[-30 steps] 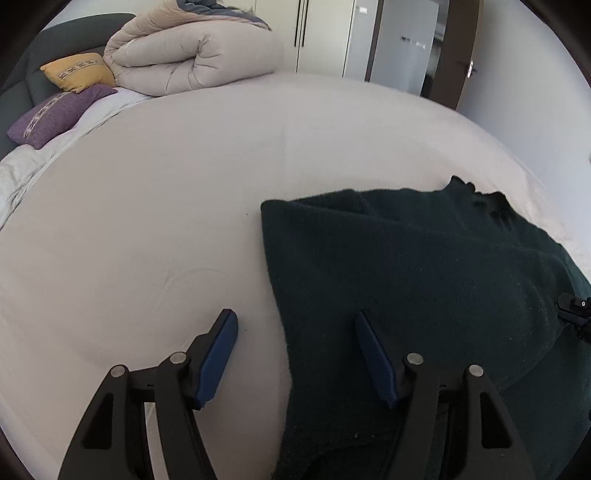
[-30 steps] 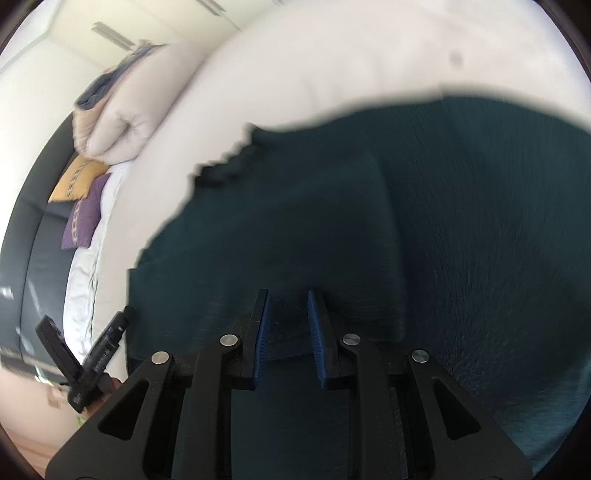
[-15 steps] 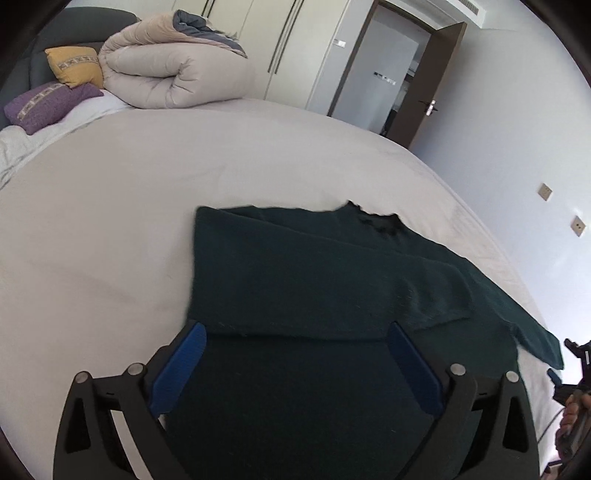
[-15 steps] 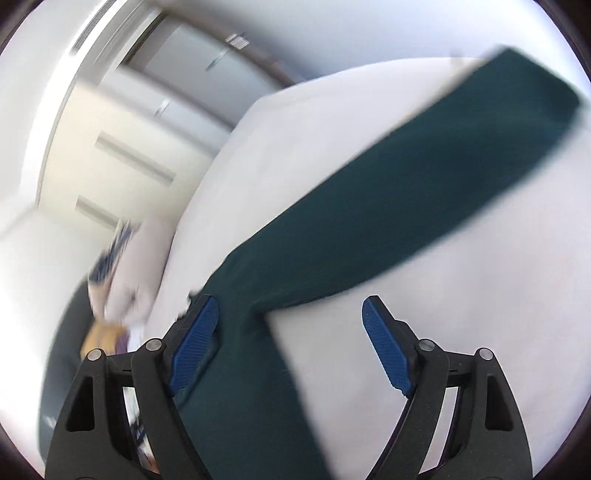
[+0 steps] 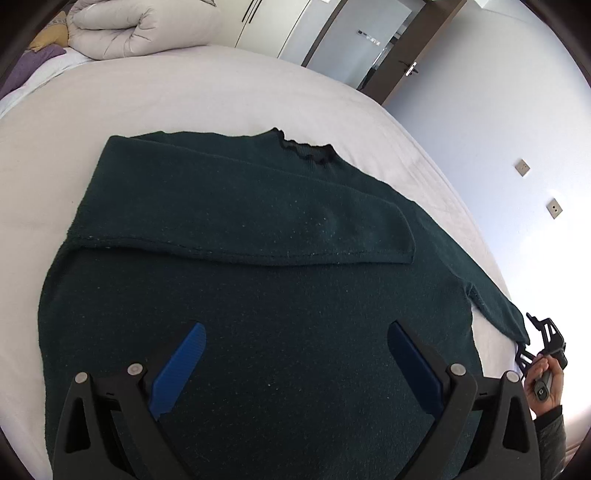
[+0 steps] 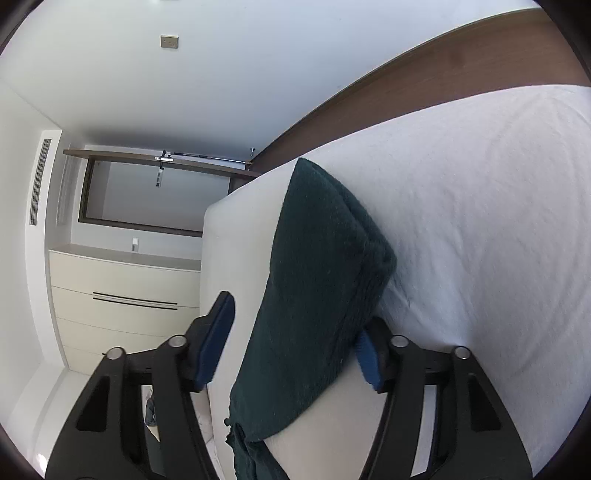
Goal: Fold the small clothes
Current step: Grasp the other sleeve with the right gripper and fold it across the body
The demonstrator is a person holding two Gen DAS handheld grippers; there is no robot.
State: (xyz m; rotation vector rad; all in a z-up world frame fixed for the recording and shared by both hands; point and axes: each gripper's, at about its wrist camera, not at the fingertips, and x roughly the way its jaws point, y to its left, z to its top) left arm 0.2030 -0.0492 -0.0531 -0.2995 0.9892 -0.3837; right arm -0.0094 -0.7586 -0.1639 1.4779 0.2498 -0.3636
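Jaws on both sides spread wide, gripping nothing. Left gripper (image 5: pixel 295 363) poised above the near half of the dark green sweater (image 5: pixel 258 295), blue fingers (image 5: pixel 177 369) apart with knit showing between them and no clear contact. Right gripper (image 6: pixel 291 339) straddling the end of the right sleeve (image 6: pixel 317 280), fingers either side of the cloth but not closed on it; unclear whether one pad brushes the knit.

Sweater spread flat on the bed (image 5: pixel 184 92), neckline (image 5: pixel 306 151) at the far edge, hem nearest. Left sleeve (image 5: pixel 258 236) already folded across the chest, cuff ending right of centre. Right sleeve (image 5: pixel 495 306) unfolded, stretched out toward the right edge of the mattress, its tip near or just over that edge in the right wrist view.

Judged step: second sleeve fold, at the moment before the grasp. Next move likely calling for a firm close on the cuff, a slight lift, then a carry leftward across the chest to lie over or beside the folded sleeve, without dragging the body askew. Possibly a steadying press from the left side meanwhile.

Further out: rolled duvet (image 5: pixel 136 26) and pillows (image 5: pixel 37 51) at the far left of the bed, wardrobe doors (image 5: pixel 280 26) and an open door (image 5: pixel 402 55) beyond, hand (image 5: pixel 546 380) at the right edge of the left wrist view.
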